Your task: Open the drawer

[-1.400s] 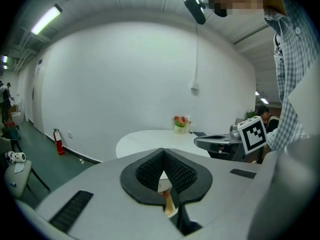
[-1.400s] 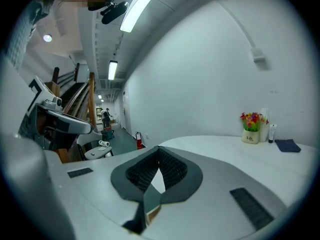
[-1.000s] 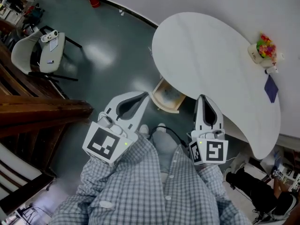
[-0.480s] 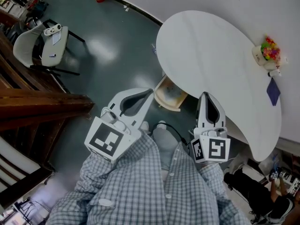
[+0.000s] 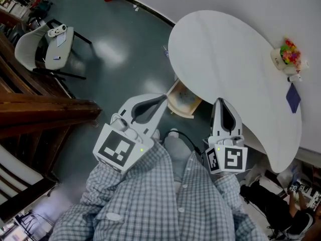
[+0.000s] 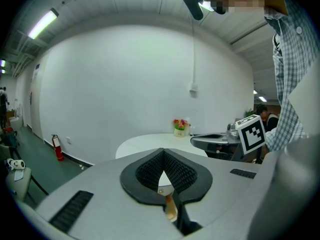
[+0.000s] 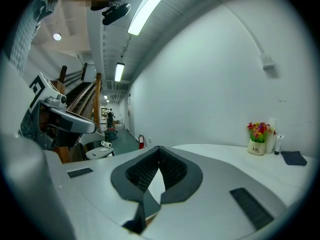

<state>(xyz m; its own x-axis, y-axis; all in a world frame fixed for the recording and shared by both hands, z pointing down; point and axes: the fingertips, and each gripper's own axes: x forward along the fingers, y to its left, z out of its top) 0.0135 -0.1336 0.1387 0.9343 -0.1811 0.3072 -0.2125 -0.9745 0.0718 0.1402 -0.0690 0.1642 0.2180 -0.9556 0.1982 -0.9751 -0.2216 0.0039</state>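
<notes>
Pale wood identifies the drawer (image 5: 181,102), which is seen projecting from beneath the near edge of the white table (image 5: 235,59); it is judged to be partly out already. The left gripper (image 5: 161,99) is held just off that table edge, beside the drawer, jaws together on nothing; contact with the drawer cannot be confirmed. The right gripper (image 5: 219,102) is held further along the same table edge, jaws likewise together and empty. The approach step is judged to be in hand. For the next move, one pair of jaws must be parted and set on the drawer front before a pull away from the table is applied.
</notes>
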